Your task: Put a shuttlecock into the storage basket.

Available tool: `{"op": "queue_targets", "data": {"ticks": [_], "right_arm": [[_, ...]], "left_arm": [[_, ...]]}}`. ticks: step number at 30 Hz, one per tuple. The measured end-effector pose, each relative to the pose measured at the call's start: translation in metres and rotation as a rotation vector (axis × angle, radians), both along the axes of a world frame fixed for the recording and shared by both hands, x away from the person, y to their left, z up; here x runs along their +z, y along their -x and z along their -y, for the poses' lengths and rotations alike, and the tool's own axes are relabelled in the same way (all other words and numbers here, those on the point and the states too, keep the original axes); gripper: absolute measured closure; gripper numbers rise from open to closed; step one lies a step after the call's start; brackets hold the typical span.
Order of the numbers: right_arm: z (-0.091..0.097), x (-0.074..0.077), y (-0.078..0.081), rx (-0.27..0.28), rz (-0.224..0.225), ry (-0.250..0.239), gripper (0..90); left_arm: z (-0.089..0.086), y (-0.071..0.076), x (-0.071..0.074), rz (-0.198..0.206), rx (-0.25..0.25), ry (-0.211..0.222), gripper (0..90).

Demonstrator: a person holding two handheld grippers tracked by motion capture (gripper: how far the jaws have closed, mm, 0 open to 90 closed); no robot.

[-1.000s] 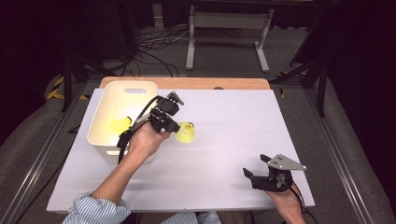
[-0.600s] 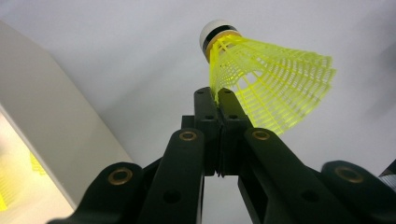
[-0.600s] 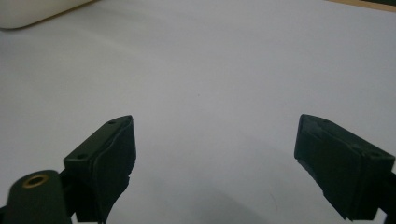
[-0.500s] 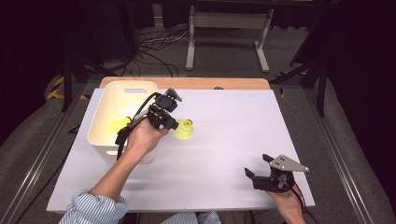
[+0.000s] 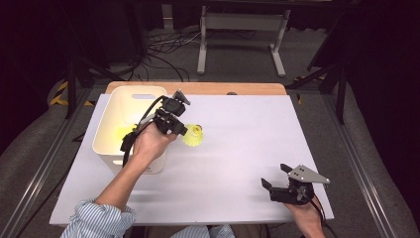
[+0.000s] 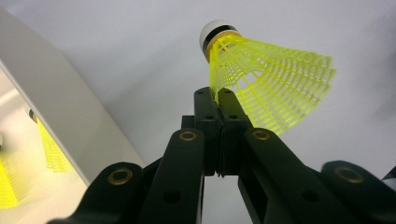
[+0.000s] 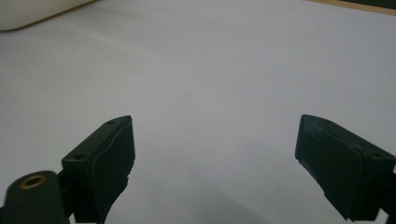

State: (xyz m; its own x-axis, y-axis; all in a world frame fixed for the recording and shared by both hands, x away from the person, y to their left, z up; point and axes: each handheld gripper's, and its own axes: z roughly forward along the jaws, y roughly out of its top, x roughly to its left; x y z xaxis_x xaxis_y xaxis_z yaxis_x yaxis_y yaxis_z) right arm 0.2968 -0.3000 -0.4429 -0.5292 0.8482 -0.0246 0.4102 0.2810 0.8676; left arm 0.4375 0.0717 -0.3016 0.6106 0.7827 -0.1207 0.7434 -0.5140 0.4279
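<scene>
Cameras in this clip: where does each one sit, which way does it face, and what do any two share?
High view: above the person's side, looking down at the white table; both forearms and claws show.
Left gripper view: rides the left claw, looking along shut jaws pinching a yellow shuttlecock beside the white bin.
Right gripper view: rides the right claw, jaws open over bare table.
Shared: high and left gripper views both show shuttlecock and bin.

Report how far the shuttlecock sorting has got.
Done: at least two yellow shuttlecocks already lie in the white bin. In hand: the left gripper is shut on a yellow shuttlecock by its skirt, beside the bin. Left: dropping it in. The right gripper rests open on the table.
</scene>
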Motion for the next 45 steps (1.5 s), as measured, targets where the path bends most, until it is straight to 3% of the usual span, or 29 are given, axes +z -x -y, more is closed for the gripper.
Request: {"op": "queue_targets", "data": {"ticks": [45], "right_arm": [[-0.001,-0.001,0.0,0.001,0.011,0.003,12.6]], "left_arm": [[-0.025,-0.02,0.019,0.018,0.07,-0.002,89.3]]}}
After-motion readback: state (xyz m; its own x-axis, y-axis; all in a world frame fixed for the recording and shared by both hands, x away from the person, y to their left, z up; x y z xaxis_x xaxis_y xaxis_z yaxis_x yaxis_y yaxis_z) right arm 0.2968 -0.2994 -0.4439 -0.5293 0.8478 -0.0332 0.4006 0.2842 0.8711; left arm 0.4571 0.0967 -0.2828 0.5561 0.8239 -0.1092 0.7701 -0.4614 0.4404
